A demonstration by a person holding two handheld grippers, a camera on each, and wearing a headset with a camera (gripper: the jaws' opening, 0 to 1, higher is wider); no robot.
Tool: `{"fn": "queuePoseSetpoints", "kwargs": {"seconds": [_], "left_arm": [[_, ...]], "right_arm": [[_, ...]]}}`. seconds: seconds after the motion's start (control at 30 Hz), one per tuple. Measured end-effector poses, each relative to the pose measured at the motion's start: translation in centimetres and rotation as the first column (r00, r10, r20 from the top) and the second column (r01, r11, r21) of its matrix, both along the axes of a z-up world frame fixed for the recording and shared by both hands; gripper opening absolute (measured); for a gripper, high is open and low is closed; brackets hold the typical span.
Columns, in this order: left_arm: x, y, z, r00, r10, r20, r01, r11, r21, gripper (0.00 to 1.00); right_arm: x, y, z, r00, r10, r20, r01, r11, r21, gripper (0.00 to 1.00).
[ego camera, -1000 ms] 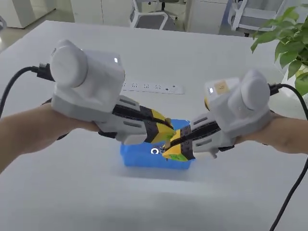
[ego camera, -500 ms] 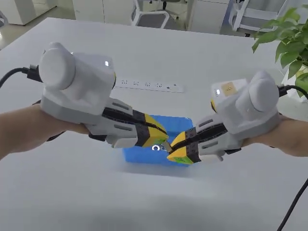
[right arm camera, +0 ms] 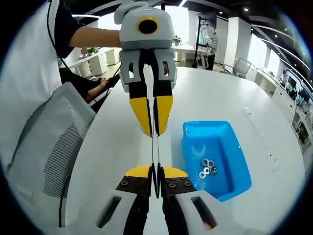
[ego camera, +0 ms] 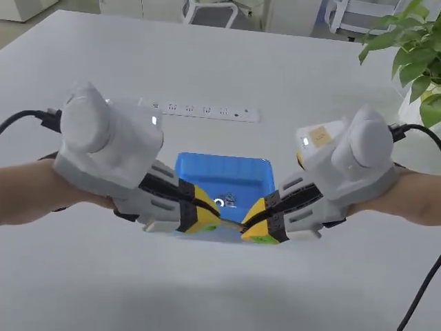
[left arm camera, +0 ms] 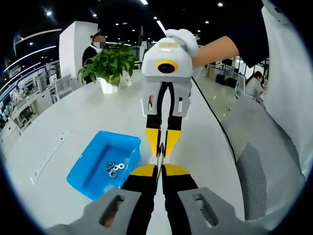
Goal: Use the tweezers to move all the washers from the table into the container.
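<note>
Room: open-plan office with rows of ceiling lights, swivel chairs (ego camera: 210, 10) past the table's far edge, and a person (left arm camera: 91, 55) standing behind the plant
Surface: wide white table (ego camera: 317, 83), matte and evenly lit
Container: blue rectangular container (ego camera: 207, 172) on the table in front of the wearer; in the head view the two gripper tips hide its near rim
Washers: small cluster of metal washers (ego camera: 224, 202) lying loose on the container floor, several touching
Tweezers: thin metal tweezers (right arm camera: 154, 147) bridging the short gap between the grippers, just beside the container's near side
Left gripper: left gripper (left arm camera: 157, 169) clenched on one end of the tweezers, yellow jaw tips pressed together
Right gripper: right gripper (right arm camera: 155, 171) clamped on the other end, facing the left one tip to tip
Power strip: white power strip (ego camera: 200, 110) lying beyond the container, well apart from it
Plant: leafy potted plant (ego camera: 413, 48) at the far right of the table
Cables: black cable (ego camera: 21, 118) trailing from the back of the left gripper; another runs from the right one
Chair: grey mesh chair (right arm camera: 44, 147) close to the table edge
In the way: white gripper bodies and forearms cover the table on either side of the container
</note>
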State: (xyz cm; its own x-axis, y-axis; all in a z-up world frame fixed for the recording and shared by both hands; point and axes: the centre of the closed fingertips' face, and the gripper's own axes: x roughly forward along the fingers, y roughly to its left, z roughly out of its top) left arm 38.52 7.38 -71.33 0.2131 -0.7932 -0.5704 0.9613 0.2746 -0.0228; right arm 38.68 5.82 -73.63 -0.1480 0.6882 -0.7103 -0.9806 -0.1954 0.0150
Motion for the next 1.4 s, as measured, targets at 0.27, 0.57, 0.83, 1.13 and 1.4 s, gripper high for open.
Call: {"fn": "queuePoseSetpoints", "kwargs": {"seconds": [0.27, 0.57, 0.83, 1.13, 1.4], "left_arm": [[-0.1, 0.5, -4.5, 0.999, 0.002, -0.032, 0.001, 0.995, 0.097, 0.08], [-0.1, 0.5, -7.2, 0.998, 0.012, -0.057, -0.004, 0.991, 0.133, 0.08], [0.2, 0.3, -8.0, 0.997, 0.014, -0.079, -0.004, 0.992, 0.123, 0.08], [-0.1, 0.6, -8.8, 0.998, -0.009, -0.06, 0.02, 0.984, 0.176, 0.08], [0.4, 1.1, -8.4, 0.997, 0.04, -0.059, -0.028, 0.983, 0.179, 0.15]], "right_arm": [[0.0, 0.4, -3.1, 1.0, -0.014, -0.008, 0.014, 0.999, -0.049, 0.08], [-0.1, 0.3, -5.8, 1.0, -0.024, 0.002, 0.024, 0.995, -0.097, 0.08], [0.1, -0.1, -6.9, 0.999, -0.022, 0.042, 0.027, 0.993, -0.113, 0.08], [-0.2, -0.1, -7.2, 0.997, -0.015, 0.072, 0.024, 0.992, -0.124, 0.11], [-0.8, -0.4, -7.2, 0.998, -0.001, 0.061, 0.009, 0.989, -0.145, 0.19]]}}
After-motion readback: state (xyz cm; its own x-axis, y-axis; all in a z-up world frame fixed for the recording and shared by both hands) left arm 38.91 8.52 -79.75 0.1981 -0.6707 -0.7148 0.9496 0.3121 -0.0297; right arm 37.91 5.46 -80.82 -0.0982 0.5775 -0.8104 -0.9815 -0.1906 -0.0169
